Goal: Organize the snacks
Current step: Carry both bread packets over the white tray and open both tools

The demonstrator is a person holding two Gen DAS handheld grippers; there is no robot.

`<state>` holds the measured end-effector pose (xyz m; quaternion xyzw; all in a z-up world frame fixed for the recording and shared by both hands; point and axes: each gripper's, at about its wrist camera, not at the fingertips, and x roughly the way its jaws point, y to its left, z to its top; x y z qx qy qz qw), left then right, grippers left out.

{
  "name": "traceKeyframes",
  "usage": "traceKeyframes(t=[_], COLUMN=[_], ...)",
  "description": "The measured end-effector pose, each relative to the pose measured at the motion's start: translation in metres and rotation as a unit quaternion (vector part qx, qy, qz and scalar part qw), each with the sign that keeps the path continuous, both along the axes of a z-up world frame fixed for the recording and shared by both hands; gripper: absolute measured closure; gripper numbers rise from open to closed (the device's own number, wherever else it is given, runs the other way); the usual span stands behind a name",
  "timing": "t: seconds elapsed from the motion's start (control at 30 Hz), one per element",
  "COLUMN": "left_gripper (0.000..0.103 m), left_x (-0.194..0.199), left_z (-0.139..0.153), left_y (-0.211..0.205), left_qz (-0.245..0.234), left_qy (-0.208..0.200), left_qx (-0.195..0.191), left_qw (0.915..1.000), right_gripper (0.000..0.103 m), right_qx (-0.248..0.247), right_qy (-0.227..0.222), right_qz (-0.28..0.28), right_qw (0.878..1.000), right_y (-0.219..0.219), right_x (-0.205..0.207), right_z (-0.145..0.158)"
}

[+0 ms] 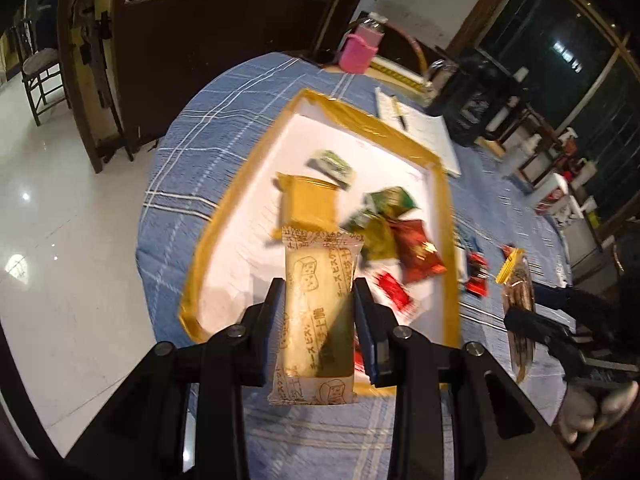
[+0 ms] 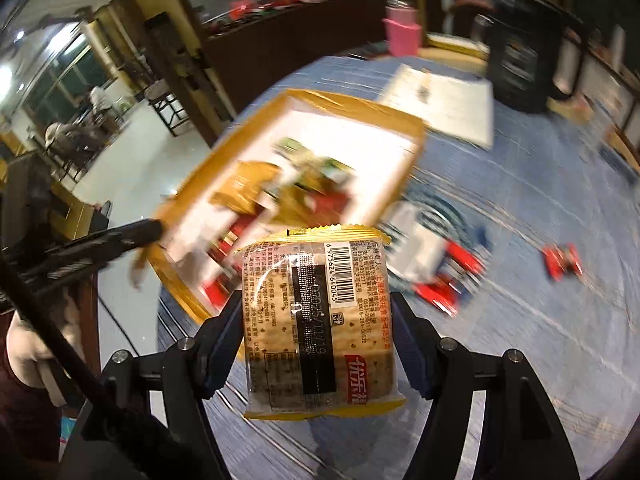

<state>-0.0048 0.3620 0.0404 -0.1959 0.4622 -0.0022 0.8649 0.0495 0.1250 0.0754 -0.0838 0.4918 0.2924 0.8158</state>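
Snacks are split between the white tray (image 1: 446, 216) with its yellow rim and the blue checked table (image 1: 224, 92). The left hand-held gripper (image 1: 320, 312) is clamped on a pale biscuit packet (image 1: 316, 312) above the tray's near edge, and the right hand-held gripper (image 2: 318, 328) grips a cracker pack (image 2: 320, 320) across its sides (barcode up), probably both bound for the tray. Its near-left part looks free, while wrappers crowd the far side. Red packets (image 2: 562, 262) lie loose on the cloth.
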Motion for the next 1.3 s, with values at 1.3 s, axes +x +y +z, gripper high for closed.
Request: traceKeyframes(t=[1.3], left_gripper=[0.038], left_x=[-0.001], left_z=[0.037], left_y=[-0.075], left_qz=[0.019], left_qy=[0.041], left_qx=[0.172], left_qw=[0.9840], right_gripper=[0.033], right_qx=[0.064], right_qy=[0.002], right_qz=[-0.085], right_qw=[0.994], right_y=[-0.016], right_x=[-0.008], right_z=[-0.005])
